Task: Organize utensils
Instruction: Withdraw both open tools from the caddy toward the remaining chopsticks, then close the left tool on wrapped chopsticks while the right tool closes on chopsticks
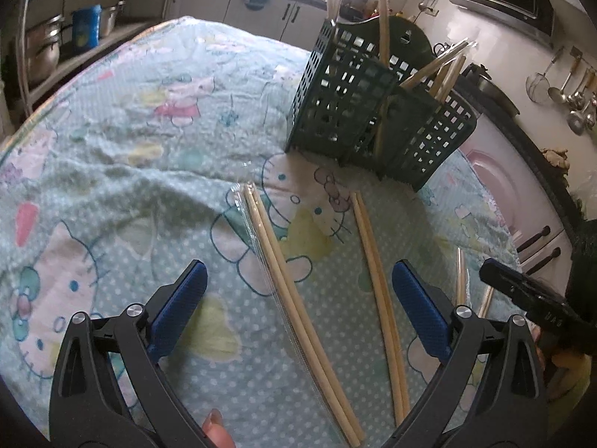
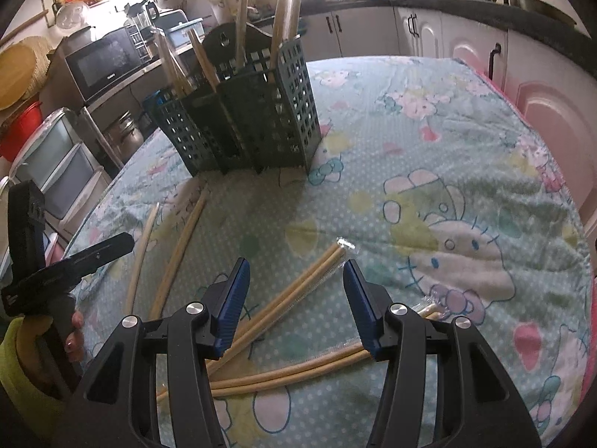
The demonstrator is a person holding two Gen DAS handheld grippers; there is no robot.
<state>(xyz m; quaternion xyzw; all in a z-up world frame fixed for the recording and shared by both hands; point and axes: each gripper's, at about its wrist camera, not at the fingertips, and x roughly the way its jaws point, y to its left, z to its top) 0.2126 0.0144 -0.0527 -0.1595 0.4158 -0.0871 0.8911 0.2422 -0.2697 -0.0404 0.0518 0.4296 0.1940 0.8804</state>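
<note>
Left gripper [image 1: 298, 306]: jaws wide apart, nothing between the pads; blue ribbed pads on black plastic arms, poised above two pairs of chopsticks
Right gripper [image 2: 296, 298]: jaws about half apart, empty; a wrapped pair lies on the cloth below the gap, not pinched
Wrapped pair, left view [image 1: 294, 298]: pale wood in a clear sleeve, running near to far under the left gripper
Bare pair [image 1: 377, 287]: just right of the wrapped pair, beside the right-hand pad, no sleeve visible
Wrapped pair, right view [image 2: 298, 291]: lies slantwise, sleeve end crimped at the far tip; another pair [image 2: 298, 369] crosses nearer the camera
Loose sticks [image 2: 175, 254]: at left, near the holder's foot
Holder [image 2: 253, 112]: dark green perforated plastic, several compartments, upright at the far side, chopsticks already standing in it
Tablecloth [image 1: 112, 149]: soft, rumpled, cartoon print
Handling, judged: light, stiff, slender; the film looks slippery, so a sleeved pair may slide or split between the pads
Grip point, judged: mid-length, across both sticks together, for balance when tipping upright
Risk, judged: soft cloth may bunch under the pads
</note>
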